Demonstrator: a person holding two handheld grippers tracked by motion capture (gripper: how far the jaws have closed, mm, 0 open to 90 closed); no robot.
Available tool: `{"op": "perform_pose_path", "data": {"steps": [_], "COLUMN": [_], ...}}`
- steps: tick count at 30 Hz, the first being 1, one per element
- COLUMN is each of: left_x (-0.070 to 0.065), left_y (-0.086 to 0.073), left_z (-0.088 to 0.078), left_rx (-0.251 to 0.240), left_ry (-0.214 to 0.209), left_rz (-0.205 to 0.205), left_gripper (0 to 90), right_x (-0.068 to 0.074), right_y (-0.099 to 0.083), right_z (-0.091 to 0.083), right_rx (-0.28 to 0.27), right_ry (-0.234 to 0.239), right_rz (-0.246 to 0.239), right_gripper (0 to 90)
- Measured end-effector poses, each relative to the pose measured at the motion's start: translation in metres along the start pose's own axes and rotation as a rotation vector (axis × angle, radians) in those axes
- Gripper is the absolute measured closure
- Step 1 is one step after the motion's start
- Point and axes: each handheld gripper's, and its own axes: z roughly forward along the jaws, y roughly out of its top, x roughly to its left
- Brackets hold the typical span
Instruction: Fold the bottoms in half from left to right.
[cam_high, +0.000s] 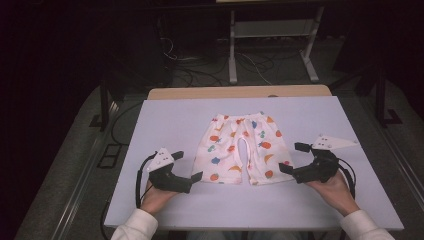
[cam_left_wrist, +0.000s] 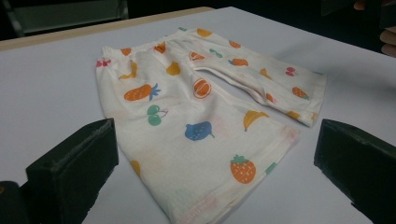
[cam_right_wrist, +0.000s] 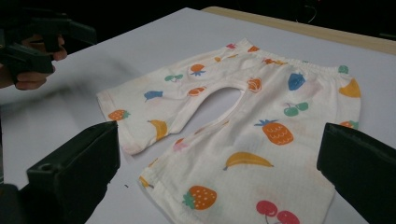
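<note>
Tongs (cam_high: 187, 166) gape beside shorts (cam_high: 240, 148), white table (cam_high: 165, 115).

Dim room, cables (cam_high: 250, 65) on floor (cam_high: 65, 190)

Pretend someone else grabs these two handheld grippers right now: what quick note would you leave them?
Left gripper: jaws open, holding nothing, beside the hem of the shorts' left leg.
Right gripper: jaws open, holding nothing, beside the hem of the right leg.
Shorts: cream with a fruit print, lying flat on the white table, waistband away from the person, both legs spread toward them.
Done: nothing gripped or folded yet; both grippers are lined up at the leg hems.
Left: probably close each gripper on its nearest hem, then fold or lift the shorts.
</note>
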Motion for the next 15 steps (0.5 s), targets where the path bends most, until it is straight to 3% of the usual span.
{"op": "perform_pose_path", "data": {"steps": [15], "left_x": [0.0], "left_y": [0.0], "left_z": [0.0], "left_rx": [0.002], "left_ry": [-0.001], "left_rz": [0.0], "left_gripper": [0.0], "right_x": [0.002], "right_y": [0.023], "right_z": [0.013], "right_rx": [0.007], "right_ry": [0.026], "right_rz": [-0.016], "right_gripper": [0.0]}}
